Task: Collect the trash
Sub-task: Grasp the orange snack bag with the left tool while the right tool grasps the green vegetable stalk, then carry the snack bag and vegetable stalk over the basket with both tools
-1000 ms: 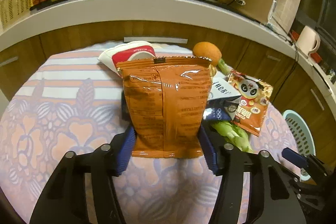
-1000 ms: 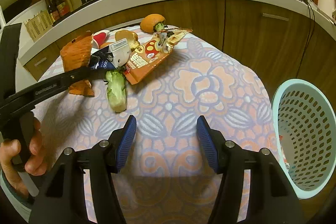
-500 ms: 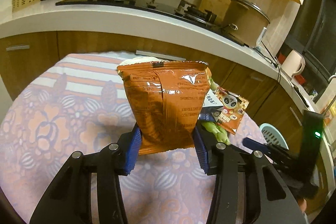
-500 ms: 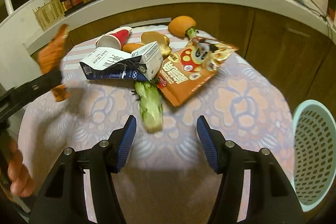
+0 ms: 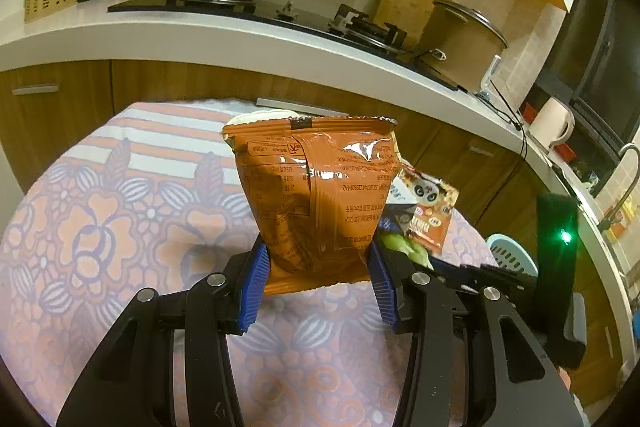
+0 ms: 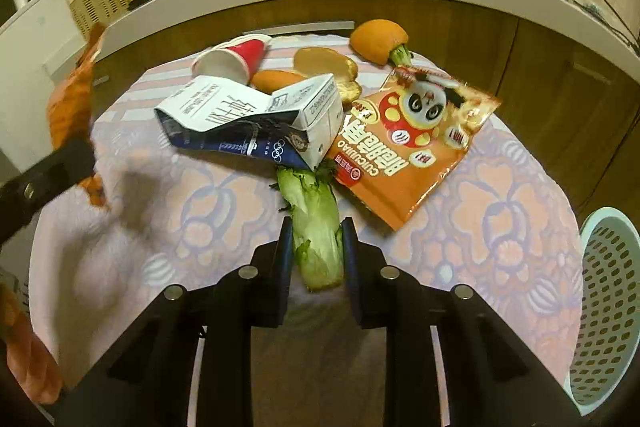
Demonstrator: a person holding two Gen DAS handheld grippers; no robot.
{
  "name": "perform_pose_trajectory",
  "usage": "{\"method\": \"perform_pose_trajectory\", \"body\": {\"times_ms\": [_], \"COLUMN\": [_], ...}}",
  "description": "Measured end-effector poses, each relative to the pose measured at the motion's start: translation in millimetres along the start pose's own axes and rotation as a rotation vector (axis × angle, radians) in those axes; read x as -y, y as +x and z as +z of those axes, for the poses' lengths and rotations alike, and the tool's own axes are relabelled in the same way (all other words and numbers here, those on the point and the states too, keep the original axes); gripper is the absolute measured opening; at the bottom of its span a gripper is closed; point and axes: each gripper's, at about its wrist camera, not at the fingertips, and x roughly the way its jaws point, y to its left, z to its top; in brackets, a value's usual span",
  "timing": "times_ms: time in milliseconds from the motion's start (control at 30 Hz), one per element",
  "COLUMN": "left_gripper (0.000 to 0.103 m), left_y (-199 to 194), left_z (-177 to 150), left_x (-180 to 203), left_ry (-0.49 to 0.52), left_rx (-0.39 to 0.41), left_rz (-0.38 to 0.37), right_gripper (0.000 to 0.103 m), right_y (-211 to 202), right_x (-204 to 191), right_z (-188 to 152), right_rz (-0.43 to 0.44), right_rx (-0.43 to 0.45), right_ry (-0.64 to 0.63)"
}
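My left gripper (image 5: 318,277) is shut on an orange-brown snack bag (image 5: 316,195) and holds it upright above the flowered tablecloth (image 5: 100,227). The bag also shows blurred at the left of the right wrist view (image 6: 72,103). My right gripper (image 6: 316,251) is shut on a green lettuce stump (image 6: 314,227) lying on the table. Beyond it lie a crushed milk carton (image 6: 248,119), a panda snack bag (image 6: 412,143), a red paper cup (image 6: 232,59), bread pieces (image 6: 324,63) and an orange vegetable (image 6: 380,41).
A pale blue perforated basket (image 6: 608,307) stands beside the table at the right; it also shows in the left wrist view (image 5: 508,255). A white counter (image 5: 240,39) with stove, wok and pot runs behind. Wooden cabinets stand below it.
My right gripper moved forward and closed on the lettuce stump. My left gripper raised the orange-brown bag further and the view tilted up.
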Motion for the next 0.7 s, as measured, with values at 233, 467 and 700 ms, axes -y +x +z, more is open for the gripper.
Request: {"method": "perform_pose_trajectory", "body": {"times_ms": [233, 467, 700], "left_gripper": [0.044, 0.044, 0.044], "left_y": [-11, -24, -37], "left_z": [-3, -3, -5], "left_x": [13, 31, 50], "left_ry": [0.022, 0.043, 0.082], "left_rx": [0.012, 0.030, 0.050], "left_rz": [-0.018, -0.045, -0.068], "right_gripper": [0.021, 0.021, 0.020], "right_y": [-39, -85, -127], "right_x": [0, 3, 4], "right_z": [-18, -25, -21], "right_rz": [0.019, 0.034, 0.052], "right_rx": [0.038, 0.114, 0.194], "right_ry": [-0.010, -0.012, -0.004]}}
